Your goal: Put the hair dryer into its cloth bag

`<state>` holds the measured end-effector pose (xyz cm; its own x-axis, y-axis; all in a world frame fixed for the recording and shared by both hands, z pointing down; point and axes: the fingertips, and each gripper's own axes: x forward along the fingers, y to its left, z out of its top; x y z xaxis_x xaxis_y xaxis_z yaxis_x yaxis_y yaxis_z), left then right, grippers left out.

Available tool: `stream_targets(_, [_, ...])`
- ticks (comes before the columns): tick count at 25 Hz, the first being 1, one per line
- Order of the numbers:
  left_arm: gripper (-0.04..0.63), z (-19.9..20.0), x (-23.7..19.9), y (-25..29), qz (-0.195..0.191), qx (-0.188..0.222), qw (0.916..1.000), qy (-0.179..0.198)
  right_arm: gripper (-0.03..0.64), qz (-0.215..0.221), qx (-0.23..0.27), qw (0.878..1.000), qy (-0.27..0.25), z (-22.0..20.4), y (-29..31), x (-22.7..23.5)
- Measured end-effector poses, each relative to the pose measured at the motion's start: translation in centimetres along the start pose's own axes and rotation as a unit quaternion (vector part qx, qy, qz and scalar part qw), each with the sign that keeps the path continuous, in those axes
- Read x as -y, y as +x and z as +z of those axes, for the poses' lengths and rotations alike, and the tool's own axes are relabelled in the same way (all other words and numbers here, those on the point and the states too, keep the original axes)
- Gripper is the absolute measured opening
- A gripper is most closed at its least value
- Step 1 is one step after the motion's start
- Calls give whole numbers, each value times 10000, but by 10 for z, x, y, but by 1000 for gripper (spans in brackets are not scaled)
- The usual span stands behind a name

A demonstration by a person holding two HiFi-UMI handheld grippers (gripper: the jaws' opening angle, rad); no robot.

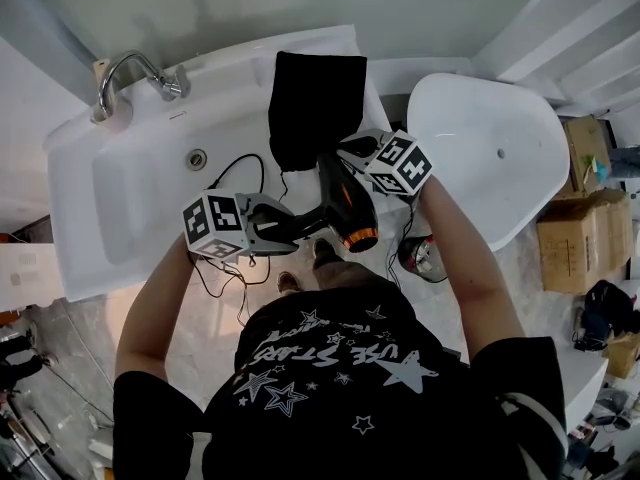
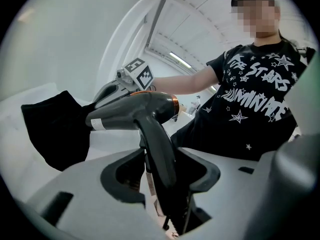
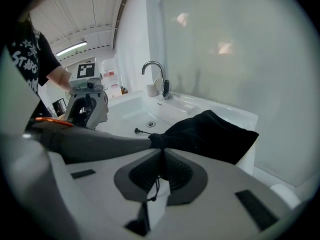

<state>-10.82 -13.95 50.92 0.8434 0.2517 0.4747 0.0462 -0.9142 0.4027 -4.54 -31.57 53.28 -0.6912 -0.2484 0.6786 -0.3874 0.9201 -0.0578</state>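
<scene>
Head view: cloth bag (image 1: 315,98) on white sink (image 1: 130,203), chrome faucet (image 1: 124,68), tub (image 1: 480,158) alongside

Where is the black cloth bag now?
In the head view, the black cloth bag lies on the white sink's rim, right of the chrome tap; the right gripper pinches its near edge.

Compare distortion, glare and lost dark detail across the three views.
Head view: evenly lit, sharp; the black cloth bag is a featureless patch. Left gripper view: fisheye bending, dark corners, sheen on the dark grey plastic hair dryer. Right gripper view: same fisheye, glare spots on the pale wall.
</scene>
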Motion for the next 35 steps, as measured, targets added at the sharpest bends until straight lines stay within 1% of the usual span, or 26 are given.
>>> stream_targets(7, [209,-2,-28,-8,265,9,9994,-233,20,174,117,9998,39,5,-7,-1])
stream_targets(10, [207,-5,-38,-8,365,-41,9989,-303,20,162,147,9998,44,7,-8,1])
stream_targets(17, [207,-12,-62,-4,708,-295,9962,-419,20,67,223,9997,62,5,-19,6])
stream_targets(20, [207,-16,-74,-8,844,-452,9948,-349,20,32,342,9994,5,11,-20,7])
stream_targets(24, [209,-12,-81,-9,900,-815,9926,-78,20,85,489,9977,-462,26,-27,-2])
stream_targets(27, [207,-4,-83,-9,898,-954,9914,64,20,120,489,9965,-664,32,-32,-5])
stream_targets(31, [207,0,-95,-14,1034,-1041,9891,101,20,74,513,9967,-623,30,-35,2])
stream_targets(35, [207,-1,-109,-25,1234,-1037,9869,9,20,75,527,9968,-590,25,-38,5])
